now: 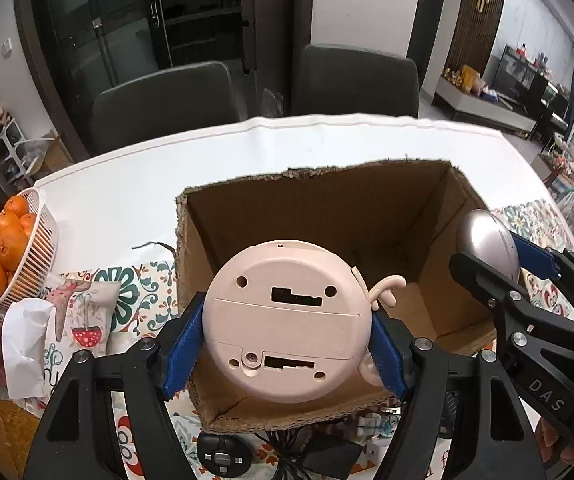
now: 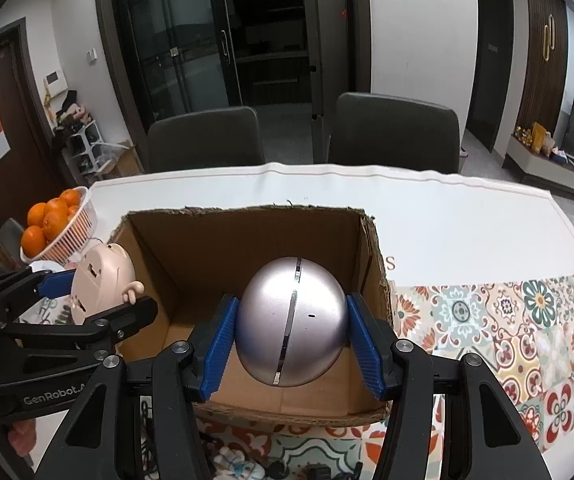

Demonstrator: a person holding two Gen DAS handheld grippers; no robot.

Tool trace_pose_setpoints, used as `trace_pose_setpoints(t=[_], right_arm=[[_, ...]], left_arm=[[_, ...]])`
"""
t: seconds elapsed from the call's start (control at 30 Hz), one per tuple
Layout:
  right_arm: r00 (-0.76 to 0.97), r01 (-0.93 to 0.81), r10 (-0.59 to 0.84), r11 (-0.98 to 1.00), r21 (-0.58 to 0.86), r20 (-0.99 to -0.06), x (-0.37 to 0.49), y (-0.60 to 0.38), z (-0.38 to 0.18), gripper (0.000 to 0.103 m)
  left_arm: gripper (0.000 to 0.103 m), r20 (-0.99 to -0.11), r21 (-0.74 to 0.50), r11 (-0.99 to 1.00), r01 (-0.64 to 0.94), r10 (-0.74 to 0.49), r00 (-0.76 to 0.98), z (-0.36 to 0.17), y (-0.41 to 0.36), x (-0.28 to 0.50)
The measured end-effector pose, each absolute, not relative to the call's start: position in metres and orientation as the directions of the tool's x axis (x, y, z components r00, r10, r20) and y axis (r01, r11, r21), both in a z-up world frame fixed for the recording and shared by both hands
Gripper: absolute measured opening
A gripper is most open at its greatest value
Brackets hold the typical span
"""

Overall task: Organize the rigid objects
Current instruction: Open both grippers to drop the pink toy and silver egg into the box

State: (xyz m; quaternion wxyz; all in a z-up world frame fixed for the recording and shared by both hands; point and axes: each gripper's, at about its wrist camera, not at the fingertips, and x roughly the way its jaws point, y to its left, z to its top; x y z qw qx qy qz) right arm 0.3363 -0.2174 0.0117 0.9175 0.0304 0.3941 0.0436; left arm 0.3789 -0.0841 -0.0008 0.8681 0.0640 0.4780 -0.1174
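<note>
My left gripper (image 1: 287, 332) is shut on a round pink toy (image 1: 287, 320), its flat underside facing the camera, held over the near part of an open cardboard box (image 1: 327, 196). My right gripper (image 2: 291, 328) is shut on a silver egg-shaped device (image 2: 291, 320) and holds it over the same box (image 2: 247, 236). In the left wrist view the right gripper (image 1: 499, 256) with the silver device (image 1: 487, 240) is at the box's right wall. In the right wrist view the left gripper (image 2: 99, 292) with the pink toy (image 2: 103, 276) is at the box's left wall. The box floor looks bare.
A white basket of oranges (image 1: 35, 264) stands at the table's left edge. A tissue pack (image 1: 23, 344) lies beside it. A black remote (image 1: 223, 456) and small items lie in front of the box. Two dark chairs (image 1: 167, 100) stand behind the white table (image 1: 127, 184).
</note>
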Motion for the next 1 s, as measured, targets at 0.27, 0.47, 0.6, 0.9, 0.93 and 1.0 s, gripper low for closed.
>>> trace_pose_setpoints(t=[0.27, 0.47, 0.6, 0.9, 0.93, 1.0], right_arm=[[0.679, -0.031, 0.121, 0.99, 0.137, -0.724, 0.336, -0.229, 0.008, 0.058], [0.717, -0.017, 0.091, 0.994, 0.112, -0.691, 0.32, -0.227, 0.02, 0.062], [0.753, -0.001, 0.061, 0.996, 0.092, -0.655, 0.303, -0.225, 0.029, 0.067], [0.794, 0.004, 0.065, 0.994, 0.111, -0.605, 0.267, -0.233, 0.042, 0.07], [0.795, 0.005, 0.066, 0.993, 0.115, -0.603, 0.265, -0.234, 0.043, 0.07], [0.801, 0.005, 0.068, 0.993, 0.121, -0.595, 0.258, -0.237, 0.045, 0.07]], left_arm=[[0.082, -0.825, 0.007, 0.965, 0.263, -0.143, 0.547, 0.007, -0.087, 0.37], [0.083, -0.794, -0.002, 0.973, 0.233, -0.143, 0.591, 0.017, -0.078, 0.351], [0.084, -0.772, -0.007, 0.975, 0.224, -0.148, 0.618, 0.025, -0.075, 0.334], [0.084, -0.73, -0.02, 0.971, 0.239, -0.177, 0.66, 0.042, -0.08, 0.296], [0.084, -0.726, -0.021, 0.971, 0.24, -0.18, 0.664, 0.043, -0.081, 0.292], [0.084, -0.714, -0.02, 0.969, 0.247, -0.187, 0.675, 0.046, -0.083, 0.282]])
